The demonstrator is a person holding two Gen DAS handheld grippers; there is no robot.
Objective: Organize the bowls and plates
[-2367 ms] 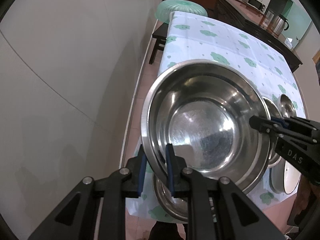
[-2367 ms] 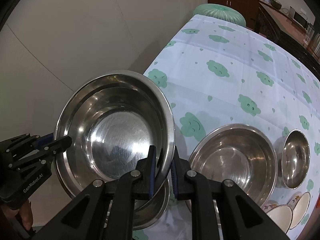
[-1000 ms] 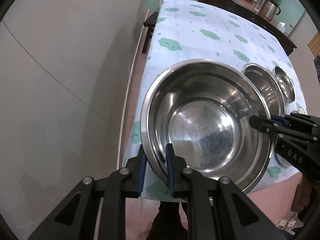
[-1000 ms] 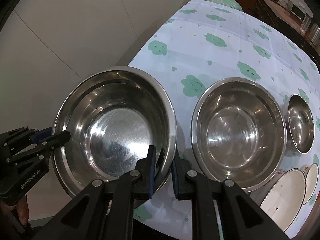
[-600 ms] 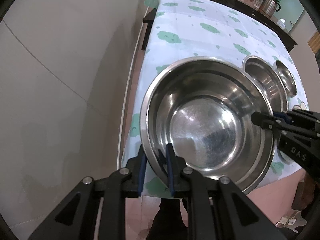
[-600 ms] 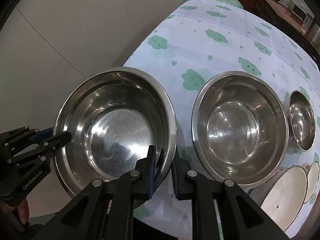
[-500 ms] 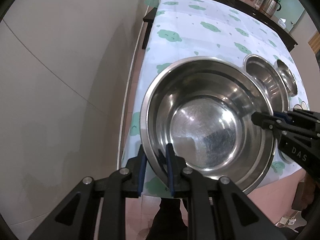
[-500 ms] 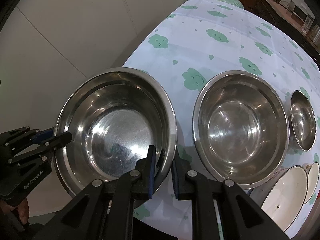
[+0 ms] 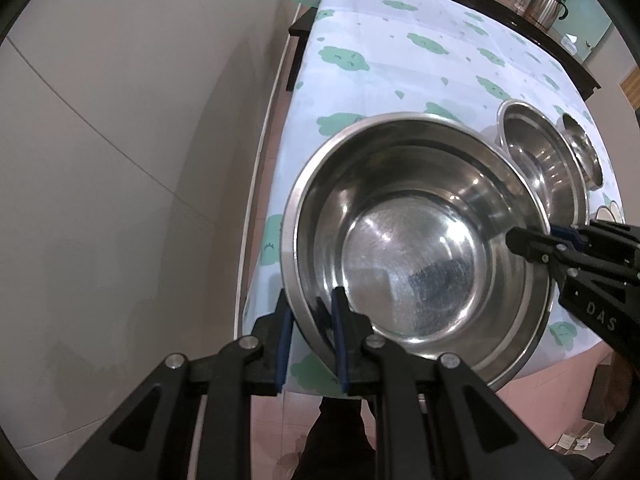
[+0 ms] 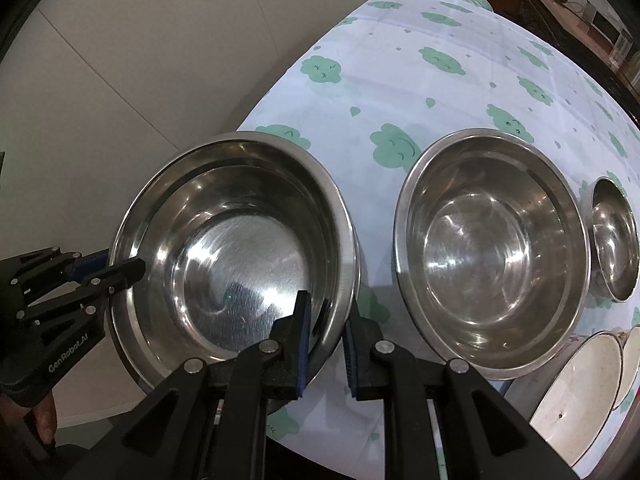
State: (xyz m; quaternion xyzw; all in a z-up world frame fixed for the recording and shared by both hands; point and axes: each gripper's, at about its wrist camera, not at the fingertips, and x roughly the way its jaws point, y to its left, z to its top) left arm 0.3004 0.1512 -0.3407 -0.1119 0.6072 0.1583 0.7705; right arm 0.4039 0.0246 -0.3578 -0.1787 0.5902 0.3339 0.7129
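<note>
Large steel bowl (image 9: 416, 248): shiny, scuffed base; possibly overhanging table edge (image 9: 276, 216). Left gripper (image 9: 310, 344) and right gripper (image 10: 325, 344) each clamp its rim.

The table (image 10: 460, 92), covered by a cloud-print cloth (image 10: 400, 80), carries two steel bowls (image 10: 492, 252) and white dishes (image 10: 580, 384) at its near edge.

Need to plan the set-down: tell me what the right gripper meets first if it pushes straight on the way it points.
The right gripper is shut on the large steel bowl; beyond it, probably the tablecloth at the table's near edge. Depth is unclear.
</note>
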